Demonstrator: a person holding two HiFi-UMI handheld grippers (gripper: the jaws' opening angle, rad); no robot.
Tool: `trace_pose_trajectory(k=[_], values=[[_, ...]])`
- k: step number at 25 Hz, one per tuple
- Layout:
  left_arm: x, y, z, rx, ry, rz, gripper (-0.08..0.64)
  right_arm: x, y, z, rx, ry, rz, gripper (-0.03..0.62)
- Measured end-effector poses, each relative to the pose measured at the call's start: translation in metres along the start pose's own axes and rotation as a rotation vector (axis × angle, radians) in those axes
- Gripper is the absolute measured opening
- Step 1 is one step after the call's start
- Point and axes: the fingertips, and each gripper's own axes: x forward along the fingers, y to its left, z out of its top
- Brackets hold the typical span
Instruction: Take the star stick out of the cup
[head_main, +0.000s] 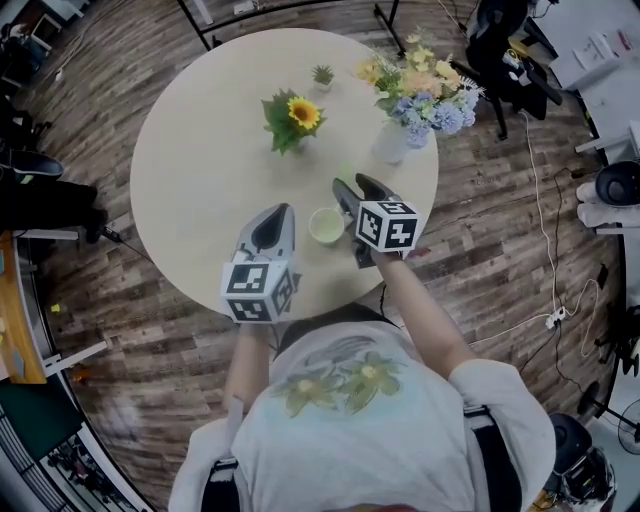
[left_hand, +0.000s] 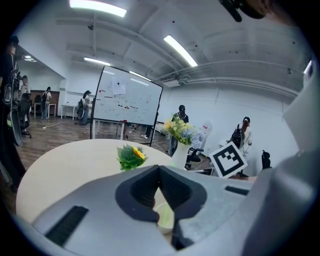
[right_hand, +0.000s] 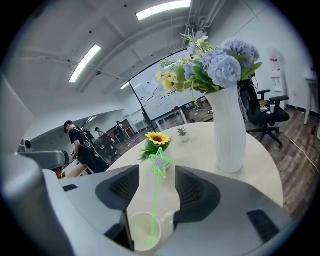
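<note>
A pale cup (head_main: 326, 225) stands near the front of the round table (head_main: 190, 170). A thin green star stick (right_hand: 160, 165) stands in the cup (right_hand: 144, 231), leaning up and away. My right gripper (right_hand: 156, 184) is open, one jaw on each side of the stick without touching it, and the cup sits low between them. In the head view the right gripper (head_main: 352, 192) is just right of the cup. My left gripper (head_main: 280, 214) is shut on nothing, just left of the cup. The left gripper view shows the left gripper (left_hand: 159, 173) and part of the cup (left_hand: 165, 218) below it.
A small sunflower pot (head_main: 292, 118) stands mid-table. A white vase of mixed flowers (head_main: 392, 142) sits at the right rim, and a tiny succulent (head_main: 322, 76) at the back. Office chairs and a cable lie on the wood floor around the table.
</note>
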Motion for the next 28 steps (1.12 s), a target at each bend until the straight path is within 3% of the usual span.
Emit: trace_pose_trajectory(k=[6, 20, 28], values=[[0.003, 0.001, -0.001, -0.003, 0.001, 0.002, 0.003, 0.010, -0.002, -0.003, 0.005, 0.021, 0.026, 0.232], [0.000, 0.000, 0.000, -0.011, -0.013, 0.000, 0.003, 0.014, -0.001, -0.007, -0.008, 0.040, 0.052, 0.075], [-0.002, 0.000, -0.001, -0.010, -0.007, -0.016, 0.003, 0.012, 0.006, -0.006, -0.032, 0.037, 0.071, 0.035]])
